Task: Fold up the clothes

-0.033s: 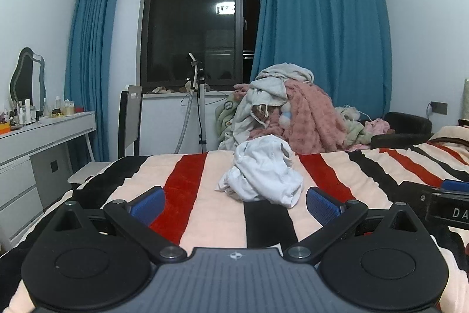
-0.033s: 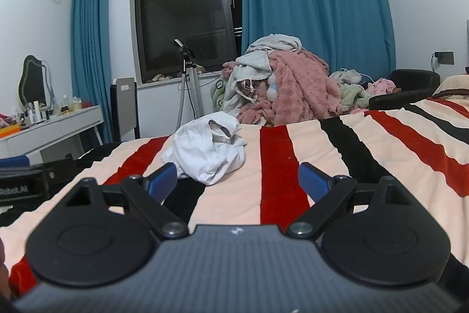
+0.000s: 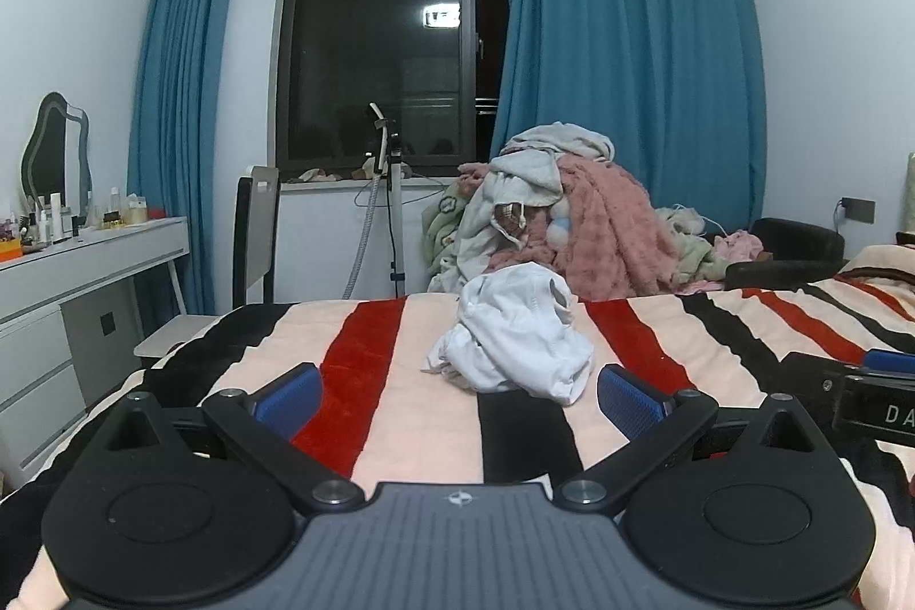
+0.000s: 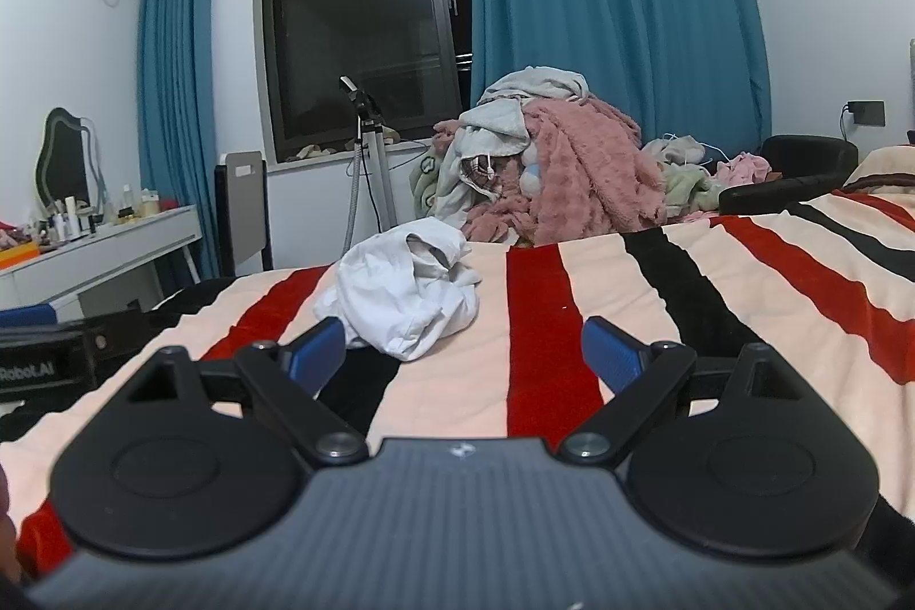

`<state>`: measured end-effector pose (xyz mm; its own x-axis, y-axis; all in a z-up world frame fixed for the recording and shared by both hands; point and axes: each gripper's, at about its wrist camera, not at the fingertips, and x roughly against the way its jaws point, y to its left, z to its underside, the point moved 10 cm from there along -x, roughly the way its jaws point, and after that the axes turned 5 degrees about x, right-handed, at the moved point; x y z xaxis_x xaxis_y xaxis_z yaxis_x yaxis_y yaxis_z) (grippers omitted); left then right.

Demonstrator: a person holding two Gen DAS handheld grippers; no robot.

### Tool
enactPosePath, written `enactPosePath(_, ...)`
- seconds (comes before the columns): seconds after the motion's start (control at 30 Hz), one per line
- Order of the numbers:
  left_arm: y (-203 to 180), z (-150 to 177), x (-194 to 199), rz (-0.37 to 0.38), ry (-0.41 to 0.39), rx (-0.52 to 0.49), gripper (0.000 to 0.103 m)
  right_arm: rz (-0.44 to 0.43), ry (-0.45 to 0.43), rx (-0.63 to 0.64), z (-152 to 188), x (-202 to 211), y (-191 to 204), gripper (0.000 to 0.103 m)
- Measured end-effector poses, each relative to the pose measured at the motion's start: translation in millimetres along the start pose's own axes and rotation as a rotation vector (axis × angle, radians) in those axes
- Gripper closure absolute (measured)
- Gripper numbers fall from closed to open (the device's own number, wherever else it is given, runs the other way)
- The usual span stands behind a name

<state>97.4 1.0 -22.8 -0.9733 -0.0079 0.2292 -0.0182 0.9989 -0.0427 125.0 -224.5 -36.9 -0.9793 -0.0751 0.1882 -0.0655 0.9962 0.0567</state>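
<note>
- Left tool (image 3: 457,401): hovering low over the bed (image 3: 400,415), its blue pads (image 3: 289,398) spread wide and gripping nothing.
- Right tool (image 4: 464,353): also hanging just above the bed (image 4: 543,324), its pads (image 4: 612,353) apart and empty; its body is showing at the right edge of the left view (image 3: 858,398).
- Garment (image 3: 514,335): a crumpled white piece lying in a heap on the striped blanket, straight ahead of the left tool and beyond its pads, untouched.
- Same garment in the right view (image 4: 409,292): sitting ahead and to the left, just past the left pad; contact with that pad cannot be told.
- Pile (image 3: 572,221): pink, grey and green fabrics heaping up beyond the far edge of the bed, under the curtain (image 3: 629,55).
- Worktop (image 3: 86,250): standing at the left wall, carrying bottles and a mirror (image 3: 54,152).
- Chair (image 3: 251,238): standing between the worktop and the bed.
</note>
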Motion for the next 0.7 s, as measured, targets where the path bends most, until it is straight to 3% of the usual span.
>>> enactPosePath(0.7, 9, 6, -6, -0.012, 0.017, -0.015, 0.000, 0.001, 0.010, 0.018, 3, 1, 1, 0.012)
